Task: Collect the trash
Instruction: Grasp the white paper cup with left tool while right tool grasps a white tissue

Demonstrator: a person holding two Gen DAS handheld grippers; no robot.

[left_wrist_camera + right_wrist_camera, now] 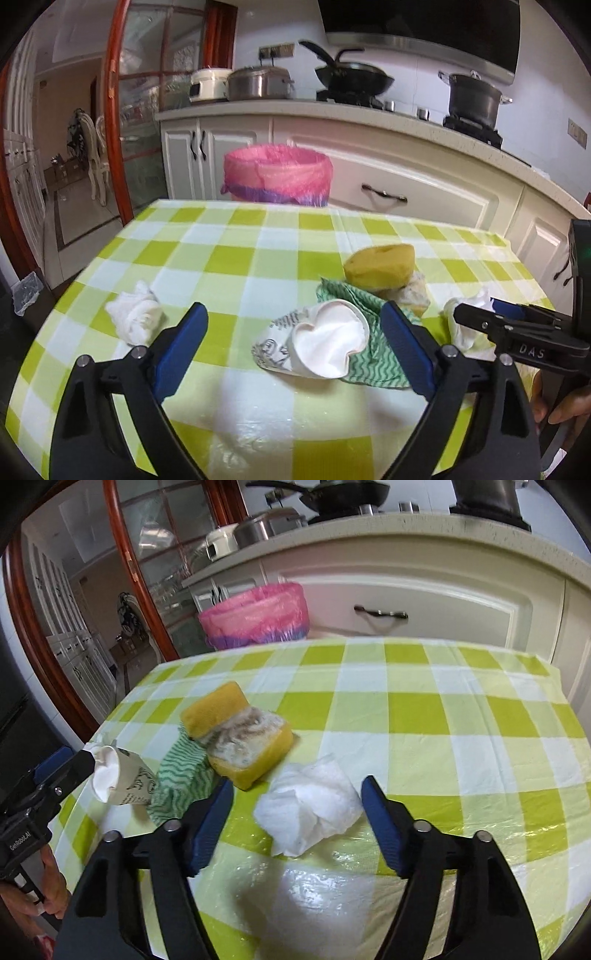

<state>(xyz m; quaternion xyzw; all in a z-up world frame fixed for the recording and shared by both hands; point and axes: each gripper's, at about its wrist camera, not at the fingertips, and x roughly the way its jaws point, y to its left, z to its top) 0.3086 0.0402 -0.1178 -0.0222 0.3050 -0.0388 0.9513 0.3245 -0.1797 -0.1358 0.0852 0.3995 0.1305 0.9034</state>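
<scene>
both grippers hover low over the green-and-white checked plastic tablecloth, jaws spread wide and holding nothing. left gripper brackets a squashed white paper cup with printed sides, which lies on its side touching a green wavy-striped cloth. right gripper brackets a crumpled white paper towel. a torn yellow sponge rests on the cloth's far end; another white paper wad lies well apart to the left. the pink-lined waste bin stands beyond the table's far edge. judged step: approach for the first pick-ups. next move calls for lowering each gripper, closing gently on soft, crushable material, then lifting clear toward the bin.
</scene>
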